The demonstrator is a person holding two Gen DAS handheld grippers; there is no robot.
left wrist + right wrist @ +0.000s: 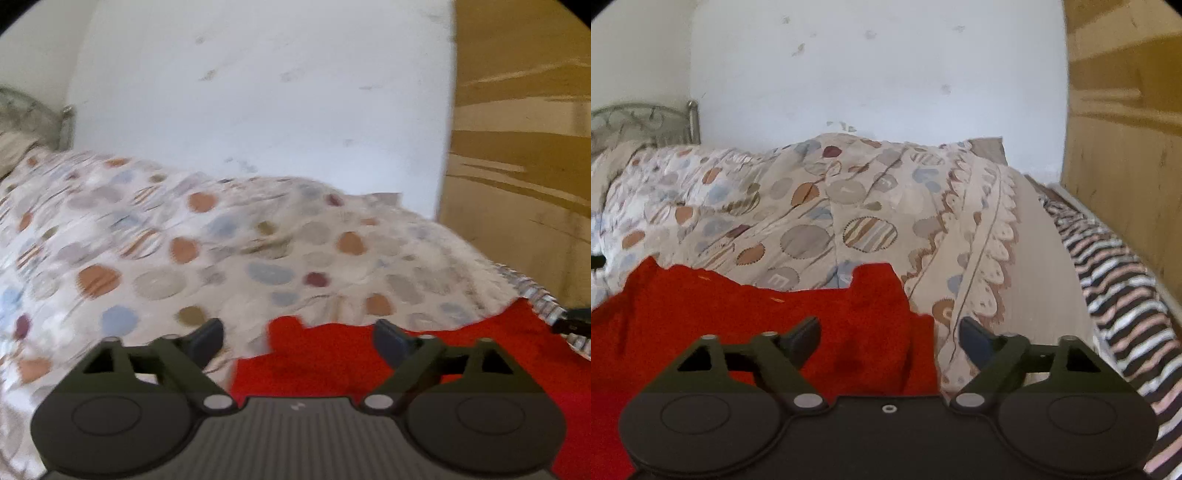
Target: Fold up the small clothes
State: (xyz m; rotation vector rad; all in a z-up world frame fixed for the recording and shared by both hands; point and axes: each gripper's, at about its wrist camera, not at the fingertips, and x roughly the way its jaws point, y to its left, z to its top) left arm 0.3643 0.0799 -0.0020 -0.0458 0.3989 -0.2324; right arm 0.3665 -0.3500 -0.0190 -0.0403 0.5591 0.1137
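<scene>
- The left gripper (297, 334) has its jaws spread wide; its dark fingertips (207, 338) press on nothing.
- The right gripper (890, 334) also has its jaws wide apart, and nothing is clamped between them.
- No earlier view is given, so only the present spread of both pairs of jaws can be told.
- The red garment (746, 314) lies on the bed, on top of the patterned quilt (812, 206) with its round patches of orange, blue and beige.
- In the left wrist view the red garment (388, 365) lies under and just beyond the left gripper, mostly to the right of its left fingertip, and runs on toward the right edge of the picture; the view is blurred.
- In the right wrist view the red garment lies under the right gripper's left fingertip and spreads out to the left; its right edge ends about midway between the jaws, so the right fingertip stands over bare quilt.
- Whether either gripper touches the red garment cannot be told.
- Both grippers point forward over the red garment and tilt somewhat downward toward the bed.
- Beyond the red garment the quilt rises in a heap against a white wall (879, 74).
- To the right of the red garment, past the quilt's scalloped border, lies a striped cloth (1115, 280) beside a wooden panel (1126, 129).
- To the far left of the red garment stands a metal headboard (642, 122).
</scene>
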